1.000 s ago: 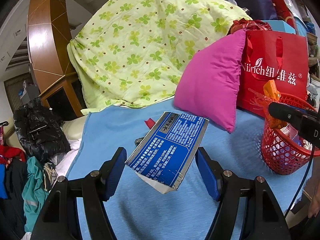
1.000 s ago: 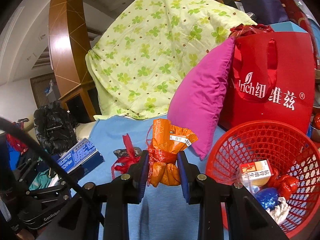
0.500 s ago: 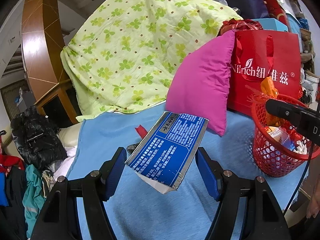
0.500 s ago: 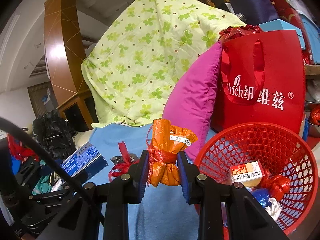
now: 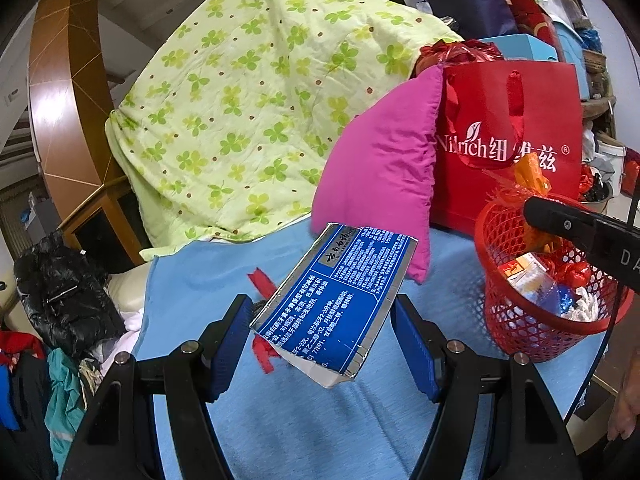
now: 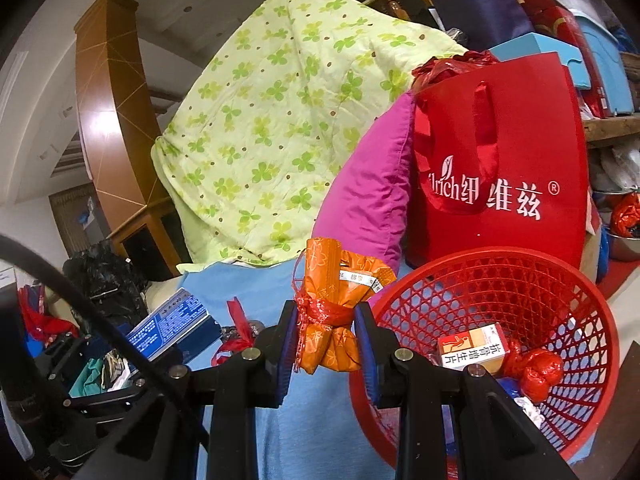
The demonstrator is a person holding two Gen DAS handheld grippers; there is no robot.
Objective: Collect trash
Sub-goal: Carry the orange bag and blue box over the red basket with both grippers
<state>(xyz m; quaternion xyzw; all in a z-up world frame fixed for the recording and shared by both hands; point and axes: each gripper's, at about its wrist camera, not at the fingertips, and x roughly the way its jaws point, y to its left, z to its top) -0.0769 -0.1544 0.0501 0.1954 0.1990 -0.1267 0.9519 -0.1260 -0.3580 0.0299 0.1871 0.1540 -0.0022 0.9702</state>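
two grippers up over a blue cloth-covered surface, each with a piece of trash. largest thing in back: pale green clover-print quilt heaped up, magenta pillow leaning against it, red tote bag with white lettering just beside the pillow. red mesh basket stands in front of the tote, on the right; inside it a small white-orange carton, a crumpled red wrapper, bits of blue and white trash lower down.

blue toothpaste box: flat, long, blue face with white print, silver edges, near end torn open showing white card. it sits tilted between the fingers of the left gripper, fingers fairly wide apart, left pad against the box edge, right pad contact hard to tell; box is off the cloth.

orange wrapper bundle: crinkled orange packets with faint flower print, tied round the middle with red net ribbon, small white label near top. right gripper fingers closed tight on it, held upright, just left of the basket rim, above the cloth.

small red ribbon scrap lies on the cloth beyond the left gripper. black jacket piled off the left edge.
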